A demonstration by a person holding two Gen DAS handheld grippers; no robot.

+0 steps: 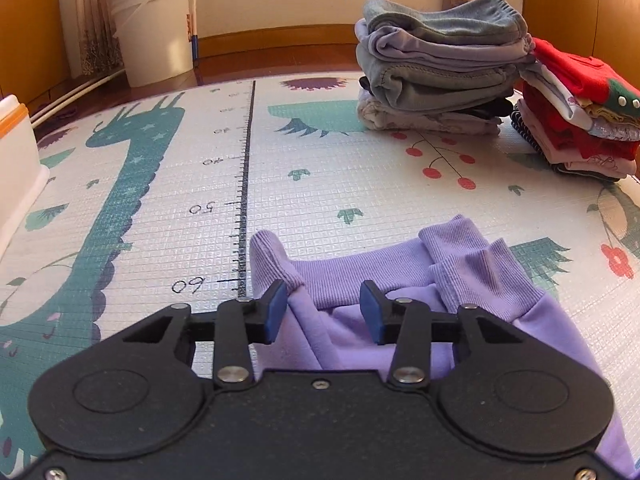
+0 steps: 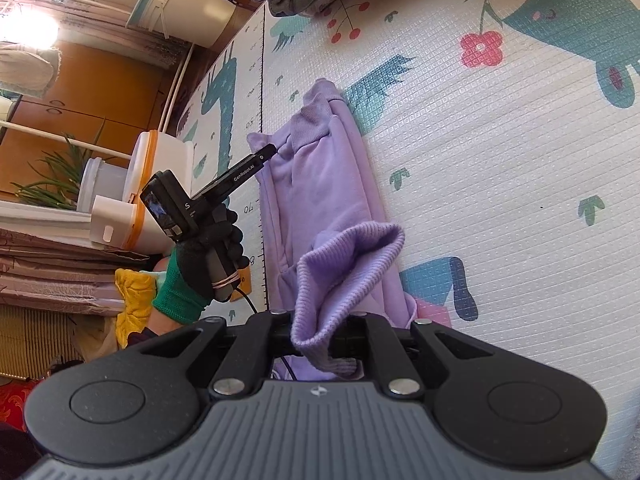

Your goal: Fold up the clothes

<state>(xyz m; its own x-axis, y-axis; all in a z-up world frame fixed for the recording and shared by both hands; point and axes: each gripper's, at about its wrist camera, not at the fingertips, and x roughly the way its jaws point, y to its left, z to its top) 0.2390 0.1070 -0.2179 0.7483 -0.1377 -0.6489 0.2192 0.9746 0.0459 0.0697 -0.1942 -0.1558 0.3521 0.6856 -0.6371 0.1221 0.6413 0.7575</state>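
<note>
On the play mat (image 1: 328,184), two folded stacks (image 1: 440,68) at the far side suggest most of the clothes are done. Purple garment (image 2: 320,184) lies lengthwise, partly folded. Left claw (image 1: 323,312) open over its hem; right claw (image 2: 324,340) pinches a ribbed cuff (image 2: 352,256), lifted.

Lilac sweatshirt (image 1: 404,280) lies folded into a long strip on the patterned play mat (image 1: 168,208); ribbed hem and cuffs bunched at the far end; one ribbed cuff (image 2: 344,272) lifted off the mat
</note>
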